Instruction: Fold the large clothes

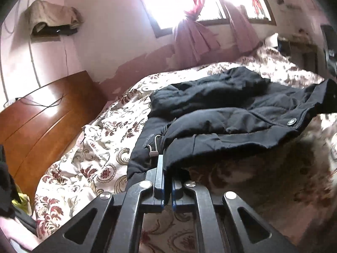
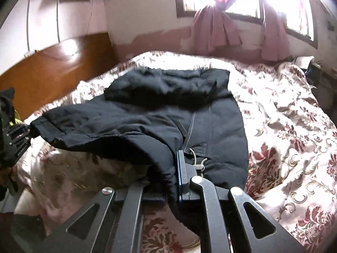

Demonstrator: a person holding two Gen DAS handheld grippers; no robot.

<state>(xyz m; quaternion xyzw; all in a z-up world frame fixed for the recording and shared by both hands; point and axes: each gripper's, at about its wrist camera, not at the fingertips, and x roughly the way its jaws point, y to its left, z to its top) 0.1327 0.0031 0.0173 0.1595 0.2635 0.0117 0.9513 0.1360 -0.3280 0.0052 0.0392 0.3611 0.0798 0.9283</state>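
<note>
Right wrist view: right gripper (image 2: 171, 168) and left gripper (image 1: 166, 168) clench the jacket (image 2: 147, 113) hem, hiding one finger.

Coat (image 1: 221, 113): soft matt black cloth w/ shiny metal snap (image 1: 291, 122). Headboard (image 1: 42, 113): glossy smooth wood. Bedspread (image 2: 284, 126): shiny flowery cloth.

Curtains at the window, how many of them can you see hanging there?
2. One pink curtain hangs gathered at the window's left part, the other curtain further right, both above the far side of the bed. Glare may hide more.
</note>
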